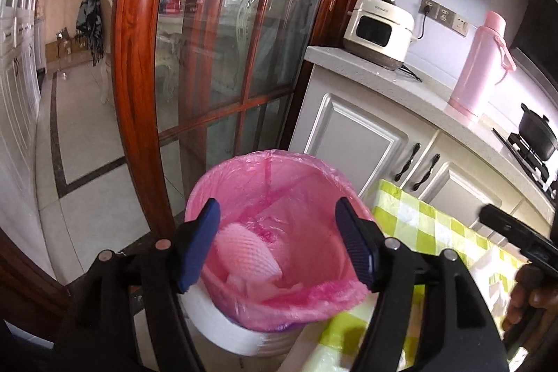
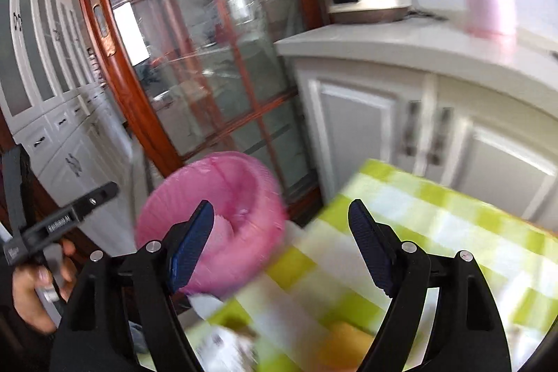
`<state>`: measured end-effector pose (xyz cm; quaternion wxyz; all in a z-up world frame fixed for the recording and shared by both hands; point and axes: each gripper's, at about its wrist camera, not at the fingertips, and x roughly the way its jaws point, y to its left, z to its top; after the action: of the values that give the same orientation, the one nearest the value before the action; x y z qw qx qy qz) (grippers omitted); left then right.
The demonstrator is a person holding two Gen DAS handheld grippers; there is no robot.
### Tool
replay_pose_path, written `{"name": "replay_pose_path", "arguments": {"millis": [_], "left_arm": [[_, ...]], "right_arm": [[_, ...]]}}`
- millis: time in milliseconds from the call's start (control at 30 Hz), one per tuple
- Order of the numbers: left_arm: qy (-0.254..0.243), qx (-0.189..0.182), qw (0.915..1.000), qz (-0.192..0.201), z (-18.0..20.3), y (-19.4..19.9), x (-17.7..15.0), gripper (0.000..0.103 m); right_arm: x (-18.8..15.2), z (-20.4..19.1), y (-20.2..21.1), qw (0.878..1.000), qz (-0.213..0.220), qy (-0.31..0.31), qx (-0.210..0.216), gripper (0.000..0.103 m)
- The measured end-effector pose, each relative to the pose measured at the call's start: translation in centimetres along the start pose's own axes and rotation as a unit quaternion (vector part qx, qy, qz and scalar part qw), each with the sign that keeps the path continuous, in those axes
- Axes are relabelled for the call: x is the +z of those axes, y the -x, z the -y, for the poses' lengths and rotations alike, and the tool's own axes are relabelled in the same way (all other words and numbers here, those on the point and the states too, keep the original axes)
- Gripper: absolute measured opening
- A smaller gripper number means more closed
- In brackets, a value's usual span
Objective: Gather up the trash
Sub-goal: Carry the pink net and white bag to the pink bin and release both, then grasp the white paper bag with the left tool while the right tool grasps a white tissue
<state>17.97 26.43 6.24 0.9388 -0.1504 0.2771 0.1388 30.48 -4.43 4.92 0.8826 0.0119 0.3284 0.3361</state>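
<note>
Left wrist view: left gripper (image 1: 277, 244), black frame with dark blue ribbed pads, hangs above the round white bin lined with a pink plastic bag (image 1: 265, 267). Jaws stand apart, nothing between the pads; released. Inside the bin lies a pink foam-net fruit sleeve (image 1: 244, 255), resting on the crumpled liner near the left inner wall, with paler scraps beneath it.

The bin stands on the floor just beside the table covered with a green-and-white checked cloth (image 1: 429, 225), in front of the red-brown wooden door with glass panes (image 1: 223, 51).

Right wrist view, blurred: right gripper (image 2: 280, 246) is also spread wide and empty, the left pad over the bin's near rim, the right pad over the checked cloth. Bin contents barely readable here; a pale pink patch shows inside.

Background: cream rice cooker (image 1: 378, 30) and tall pink thermos flask (image 1: 479, 65) on the grey counter (image 1: 411, 93); black pot (image 1: 537, 136) on the hob at far right.

A hand (image 2: 38, 285) grips the other tool's handle at the lower left of the right wrist view
</note>
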Motion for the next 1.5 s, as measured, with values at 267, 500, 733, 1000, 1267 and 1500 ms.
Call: {"name": "replay_pose_path", "arguments": {"millis": [267,500,733,1000,1267,1500], "left_arm": [[-0.043,-0.023,0.9988,0.007,6.1,5.5,-9.2,0.075],[-0.079,-0.057,0.9948,-0.031,11.1,6.3,-16.3,0.075],[-0.092,-0.053,0.993,-0.052,11.9,5.5,-18.2,0.074],[-0.094,-0.057,0.992,-0.062,11.6,4.9,-17.9,0.074],[-0.095,-0.064,0.9898,-0.084,11.7,2.9,-18.1,0.074],[-0.096,-0.066,0.9879,-0.102,11.9,0.7,-18.1,0.074]], "right_arm": [[-8.4,5.1,11.4,0.994,0.027,0.0,-0.11,0.084],[-16.7,5.7,15.5,0.988,0.005,-0.019,-0.156,0.084],[-21.0,3.6,14.8,0.991,-0.038,0.003,-0.129,0.076],[-22.5,4.5,15.0,0.987,-0.046,-0.013,-0.155,0.075],[-23.2,7.5,14.0,0.981,-0.076,-0.01,-0.177,0.075],[-23.7,7.5,12.3,0.981,-0.101,0.014,-0.166,0.069]]}}
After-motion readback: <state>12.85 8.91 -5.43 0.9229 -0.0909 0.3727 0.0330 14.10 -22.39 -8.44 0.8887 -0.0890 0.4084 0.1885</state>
